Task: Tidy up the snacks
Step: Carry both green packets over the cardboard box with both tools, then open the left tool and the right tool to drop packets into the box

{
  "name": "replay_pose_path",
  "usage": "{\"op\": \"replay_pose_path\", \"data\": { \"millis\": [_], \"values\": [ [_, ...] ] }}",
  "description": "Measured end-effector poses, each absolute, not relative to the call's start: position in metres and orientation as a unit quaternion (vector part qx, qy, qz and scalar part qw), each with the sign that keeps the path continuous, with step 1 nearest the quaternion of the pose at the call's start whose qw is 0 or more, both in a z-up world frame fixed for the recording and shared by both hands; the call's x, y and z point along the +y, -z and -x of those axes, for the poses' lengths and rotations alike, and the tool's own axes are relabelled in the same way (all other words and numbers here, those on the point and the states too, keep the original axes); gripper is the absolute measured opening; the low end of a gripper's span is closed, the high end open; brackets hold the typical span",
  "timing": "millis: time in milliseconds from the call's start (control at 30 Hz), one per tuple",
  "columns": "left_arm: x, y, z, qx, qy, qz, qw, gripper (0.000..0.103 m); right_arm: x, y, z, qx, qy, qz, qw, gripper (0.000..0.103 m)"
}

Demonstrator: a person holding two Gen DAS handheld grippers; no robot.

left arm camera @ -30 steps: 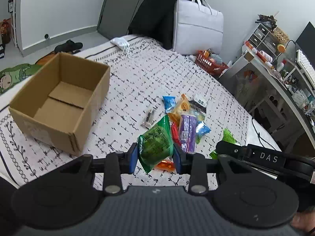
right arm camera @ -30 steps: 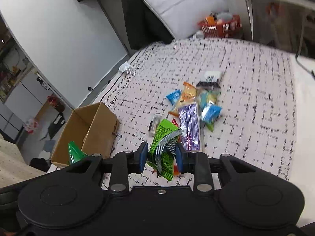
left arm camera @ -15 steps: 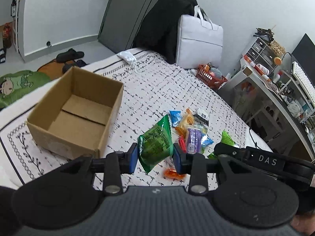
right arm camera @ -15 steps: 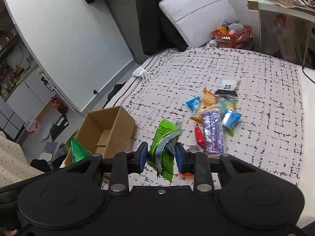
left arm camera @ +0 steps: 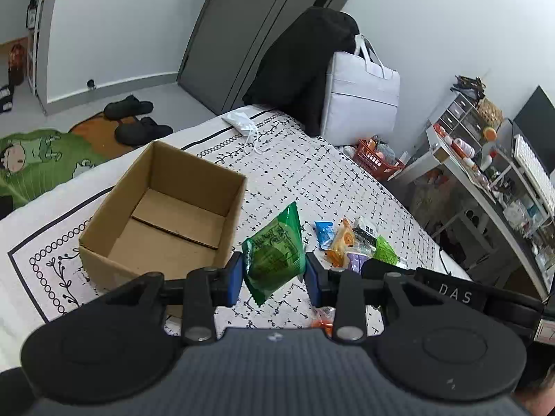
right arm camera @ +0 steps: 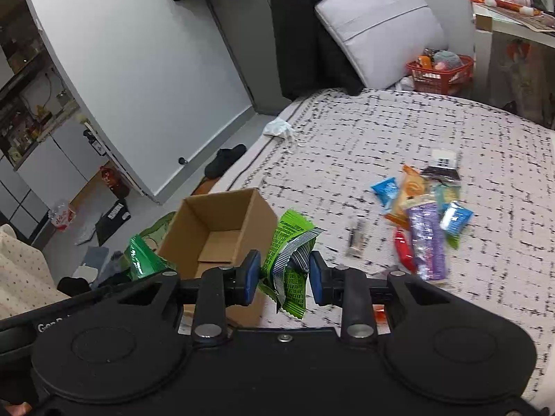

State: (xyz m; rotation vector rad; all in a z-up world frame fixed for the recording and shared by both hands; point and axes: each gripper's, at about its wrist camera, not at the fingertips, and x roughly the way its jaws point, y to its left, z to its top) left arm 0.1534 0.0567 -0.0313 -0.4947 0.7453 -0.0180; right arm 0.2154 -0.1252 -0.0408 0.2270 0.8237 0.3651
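Note:
My left gripper is shut on a dark green snack packet, held above the bed just right of an open, empty cardboard box. In the right wrist view, my right gripper is shut on a light green packet with a silver seam, near the box's right corner. The left-held green packet shows at that view's left. Several loose snacks lie in a pile on the patterned bedspread; the same pile shows right of the left gripper.
A white face mask lies at the bed's far edge. A white bag and black clothing lean at the far end beside a red basket. A desk with shelves stands right. Slippers sit on the floor.
Both grippers have moved left away from the snack pile toward the cardboard box, each still holding its green packet. The box now sits closer to the middle of both views.

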Motion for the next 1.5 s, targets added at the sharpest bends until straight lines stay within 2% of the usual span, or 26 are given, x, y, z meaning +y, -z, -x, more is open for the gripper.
{"op": "replay_pose_path", "data": {
  "millis": [633,1233,1333,1433,1500],
  "values": [
    [0.128,0.061,-0.184,0.39,-0.034,0.254,0.884,0.036,-0.052,0.064,-0.243,0.414,-0.207,-0.105,0.88,0.03],
    [0.158,0.089,-0.21,0.418,-0.069,0.25,0.871,0.039,-0.018,0.102,-0.253,0.412,-0.253,-0.108,0.868,0.03],
    [0.162,0.087,-0.209,0.421,-0.078,0.257,0.867,0.049,-0.011,0.104,-0.255,0.408,-0.253,-0.101,0.871,0.031],
    [0.163,0.082,-0.206,0.42,-0.095,0.252,0.867,0.062,-0.009,0.107,-0.254,0.41,-0.246,-0.099,0.873,0.036],
    [0.165,0.078,-0.203,0.418,-0.097,0.253,0.867,0.072,-0.009,0.107,-0.253,0.406,-0.244,-0.096,0.875,0.043]
  ]
}}
